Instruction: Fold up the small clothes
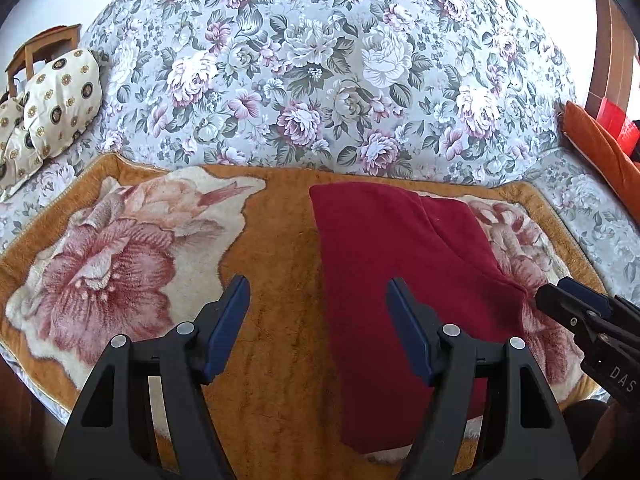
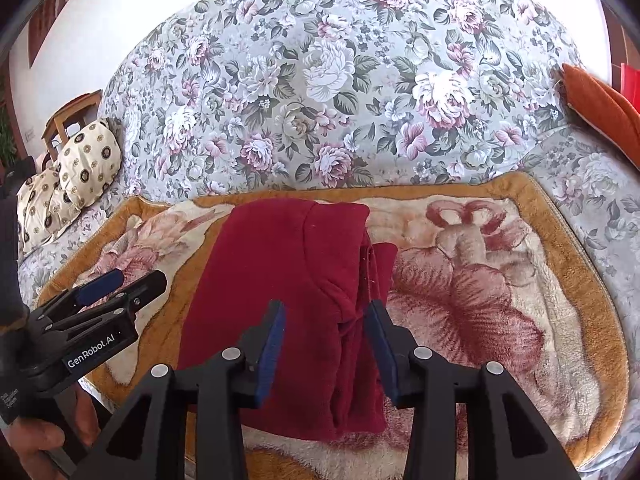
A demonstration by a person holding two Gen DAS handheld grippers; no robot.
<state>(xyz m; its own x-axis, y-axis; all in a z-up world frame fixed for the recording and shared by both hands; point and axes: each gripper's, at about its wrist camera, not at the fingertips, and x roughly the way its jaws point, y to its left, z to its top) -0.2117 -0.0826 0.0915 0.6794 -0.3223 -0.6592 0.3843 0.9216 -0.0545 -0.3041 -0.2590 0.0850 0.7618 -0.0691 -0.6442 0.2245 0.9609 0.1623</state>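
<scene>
A dark red garment [image 1: 400,248] lies folded lengthwise on a fleece blanket [image 1: 120,248] with a rose pattern. In the right wrist view the garment [image 2: 272,280] has a thick folded edge along its right side. My left gripper [image 1: 318,286] is open above the blanket, its right finger over the garment's left edge and nothing between the pads. My right gripper [image 2: 325,308] is open just above the garment's folded right edge, with its pads apart from the cloth. Each gripper also shows in the other's view: the right gripper [image 1: 560,300], and the left gripper [image 2: 132,284] with a hand under it.
The blanket [image 2: 500,288] covers the seat of a floral sofa [image 1: 320,80]. Two cream patterned cushions [image 1: 60,96] lean at the left end and an orange cushion [image 1: 600,148] at the right. A wooden chair [image 1: 36,48] stands behind the left end.
</scene>
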